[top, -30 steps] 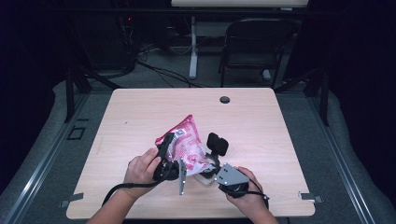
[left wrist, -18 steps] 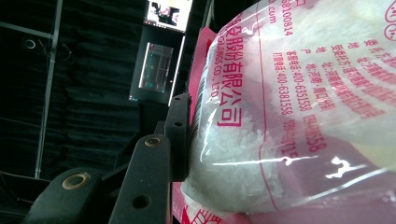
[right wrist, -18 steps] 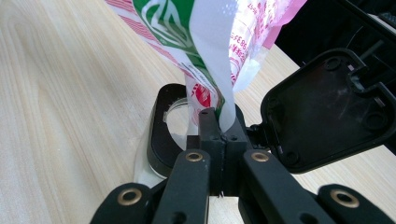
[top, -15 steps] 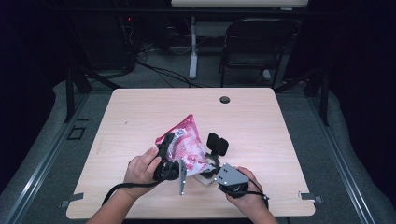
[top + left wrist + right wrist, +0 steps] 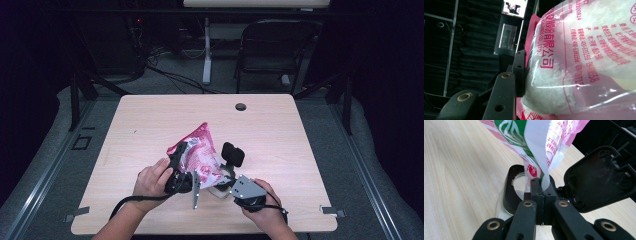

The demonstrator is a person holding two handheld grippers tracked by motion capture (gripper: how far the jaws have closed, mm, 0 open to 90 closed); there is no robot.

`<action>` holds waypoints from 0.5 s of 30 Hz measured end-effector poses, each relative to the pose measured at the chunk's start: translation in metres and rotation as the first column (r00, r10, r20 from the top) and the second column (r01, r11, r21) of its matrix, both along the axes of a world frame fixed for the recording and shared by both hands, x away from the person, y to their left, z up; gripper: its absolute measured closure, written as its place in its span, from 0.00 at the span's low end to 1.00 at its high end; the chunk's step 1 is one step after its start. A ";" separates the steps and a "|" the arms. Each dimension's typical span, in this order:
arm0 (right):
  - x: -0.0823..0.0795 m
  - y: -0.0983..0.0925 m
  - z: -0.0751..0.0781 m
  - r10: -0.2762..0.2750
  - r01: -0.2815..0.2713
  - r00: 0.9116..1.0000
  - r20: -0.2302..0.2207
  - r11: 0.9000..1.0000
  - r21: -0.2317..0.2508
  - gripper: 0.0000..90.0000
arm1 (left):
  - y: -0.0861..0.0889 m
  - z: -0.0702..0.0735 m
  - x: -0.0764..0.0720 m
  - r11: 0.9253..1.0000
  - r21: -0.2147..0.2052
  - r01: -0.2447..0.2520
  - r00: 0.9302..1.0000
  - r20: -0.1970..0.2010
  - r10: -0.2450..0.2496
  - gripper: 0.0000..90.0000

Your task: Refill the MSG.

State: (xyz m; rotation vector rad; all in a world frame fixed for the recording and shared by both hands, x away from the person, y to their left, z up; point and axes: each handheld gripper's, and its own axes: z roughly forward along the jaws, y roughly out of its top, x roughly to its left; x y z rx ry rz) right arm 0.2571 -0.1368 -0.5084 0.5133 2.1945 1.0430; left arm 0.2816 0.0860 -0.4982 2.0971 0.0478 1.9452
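- High view shows us one pink bag (image 5: 200, 159) of white grains, low and centre over the table (image 5: 150, 120), one person's two hands and two grippers
- Our left gripper (image 5: 181, 167) clamps the bag's bulging side, jaws partway apart
- Our right gripper (image 5: 224, 181) pinches the bag's bottom edge, jaws fully together
- One black container (image 5: 510, 192) with its hinged lid (image 5: 599, 182) up sits beneath the bag
- One small dark disc (image 5: 240, 106) lies toward the upper middle of the frame, well apart
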 end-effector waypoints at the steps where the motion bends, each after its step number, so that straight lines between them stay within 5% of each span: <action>1: 0.000 0.000 0.000 -0.001 0.001 1.000 0.000 1.000 -0.001 1.00 | 0.000 0.000 0.000 1.000 0.000 0.000 1.000 0.000 0.000 0.77; 15: 0.000 0.000 0.000 -0.001 0.001 1.000 0.001 1.000 0.000 1.00 | -0.001 0.001 0.000 1.000 0.000 0.012 1.000 0.022 -0.012 0.77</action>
